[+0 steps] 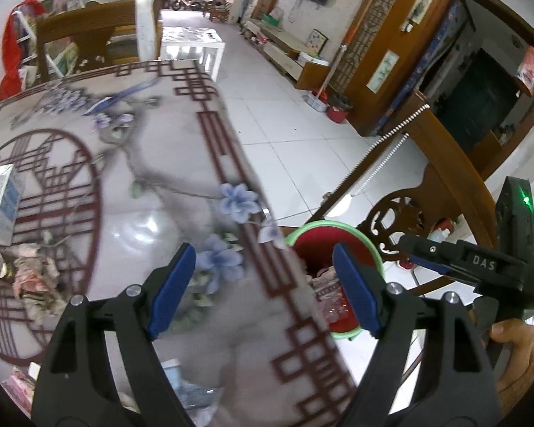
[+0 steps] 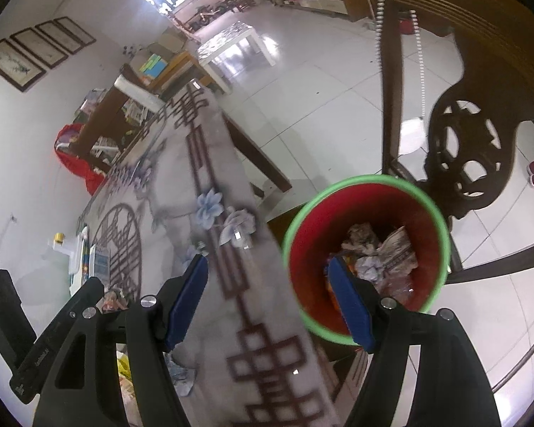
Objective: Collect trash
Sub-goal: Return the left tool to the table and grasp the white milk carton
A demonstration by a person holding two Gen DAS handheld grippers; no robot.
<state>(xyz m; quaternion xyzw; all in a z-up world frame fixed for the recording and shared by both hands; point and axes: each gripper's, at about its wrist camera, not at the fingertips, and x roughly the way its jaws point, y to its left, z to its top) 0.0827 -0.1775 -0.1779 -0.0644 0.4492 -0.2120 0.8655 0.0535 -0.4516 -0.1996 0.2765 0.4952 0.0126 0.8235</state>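
Note:
A red bin with a green rim [image 2: 441,235] stands on the floor beside the table's right edge and holds several crumpled papers and wrappers [image 2: 381,252]. It also shows in the left wrist view [image 1: 368,240]. My right gripper [image 2: 267,299] is open and empty, spanning the table edge and the bin. My left gripper [image 1: 263,288] is open and empty above the table [image 1: 142,185] near its right edge. A crumpled wrapper [image 1: 32,281] lies on the table at the left. More crumpled trash [image 1: 192,395] lies under my left gripper.
A small white-blue box [image 1: 1,199] sits at the table's left. My right gripper body [image 1: 480,270] shows at the right of the left wrist view. A carved wooden chair [image 2: 470,149] stands behind the bin. White tiled floor [image 1: 284,124] stretches beyond.

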